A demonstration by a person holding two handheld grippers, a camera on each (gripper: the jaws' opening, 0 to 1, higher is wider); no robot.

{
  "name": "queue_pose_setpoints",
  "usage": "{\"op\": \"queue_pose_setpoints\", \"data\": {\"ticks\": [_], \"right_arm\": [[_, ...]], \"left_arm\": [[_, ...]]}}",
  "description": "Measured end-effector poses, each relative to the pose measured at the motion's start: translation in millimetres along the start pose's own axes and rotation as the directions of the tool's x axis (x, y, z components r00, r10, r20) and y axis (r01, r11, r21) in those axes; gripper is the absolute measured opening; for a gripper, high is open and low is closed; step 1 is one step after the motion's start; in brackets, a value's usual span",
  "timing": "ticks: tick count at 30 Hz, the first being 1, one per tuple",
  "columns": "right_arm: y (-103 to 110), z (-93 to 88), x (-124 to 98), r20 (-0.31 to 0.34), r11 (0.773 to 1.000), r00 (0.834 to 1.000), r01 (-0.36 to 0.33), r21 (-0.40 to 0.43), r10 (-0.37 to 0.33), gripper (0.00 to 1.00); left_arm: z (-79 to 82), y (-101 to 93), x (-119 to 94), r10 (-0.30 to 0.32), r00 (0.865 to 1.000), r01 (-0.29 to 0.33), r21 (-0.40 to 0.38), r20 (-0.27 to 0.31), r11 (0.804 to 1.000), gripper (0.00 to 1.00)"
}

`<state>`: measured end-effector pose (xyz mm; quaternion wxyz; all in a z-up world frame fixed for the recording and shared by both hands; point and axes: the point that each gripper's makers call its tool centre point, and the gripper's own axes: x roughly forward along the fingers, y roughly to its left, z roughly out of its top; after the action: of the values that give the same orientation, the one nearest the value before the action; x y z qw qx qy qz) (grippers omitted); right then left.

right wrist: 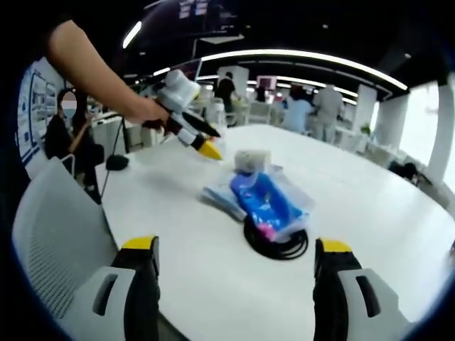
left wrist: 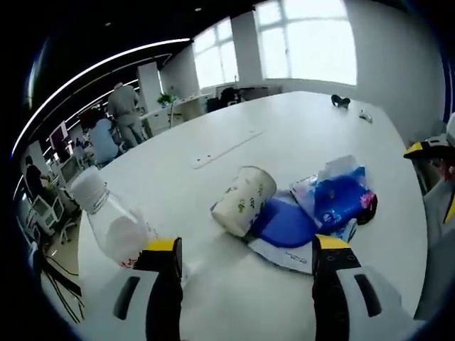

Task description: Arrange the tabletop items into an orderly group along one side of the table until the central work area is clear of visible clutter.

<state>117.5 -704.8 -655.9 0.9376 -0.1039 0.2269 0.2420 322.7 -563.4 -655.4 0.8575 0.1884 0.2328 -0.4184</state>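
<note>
Here the left gripper (left wrist: 246, 257) hangs with its jaws spread apart and nothing between them, just above the white table (left wrist: 298, 128). A paper cup (left wrist: 244, 199) lies on its side, touching a blue packet (left wrist: 340, 195); a plastic bottle (left wrist: 110, 220) lies near the left jaw. The right gripper (right wrist: 236, 257) is also released; a black cable coil (right wrist: 276, 244) lies under the packet.

A clear plastic bottle (left wrist: 114, 224) with a white cap stands upright near the edge of a white table (left wrist: 284, 135). Beside it a patterned paper cup (left wrist: 244, 199) lies on its side, touching a heap of blue plastic packets (left wrist: 334, 202). A black coiled cable (right wrist: 276, 245) lies under the packets' near end.
</note>
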Motion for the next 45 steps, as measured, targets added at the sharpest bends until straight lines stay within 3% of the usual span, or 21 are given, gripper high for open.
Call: {"op": "queue_pose_setpoints", "data": {"ticks": [12,19,27,45], "right_arm": [[1.8,-6.7,-0.2,-0.032,1.0,0.999,-0.005,0.008,0.006,0.9],[6.7,3.7,-2.2,0.014,0.999,0.999,-0.033,0.019,0.033,0.92],[-3.3,17.0,-8.5,0.081,0.999,0.997,-0.003,0.049,-0.001,0.9],[-0.1,20.5,-8.0,0.094,0.998,0.995,-0.021,0.067,0.015,0.88]], "left_arm": [[10.1,-3.6,14.5,-0.049,0.999,0.051,0.068,-0.024,0.996,0.7],[20.5,1.0,22.4,-0.051,0.998,0.053,0.091,-0.022,0.994,0.7],[30.9,4.4,39.7,-0.055,0.998,0.057,0.11,-0.026,0.992,0.71],[34.8,-6.1,77.9,-0.077,0.995,0.088,0.168,-0.07,0.982,0.66]]}}
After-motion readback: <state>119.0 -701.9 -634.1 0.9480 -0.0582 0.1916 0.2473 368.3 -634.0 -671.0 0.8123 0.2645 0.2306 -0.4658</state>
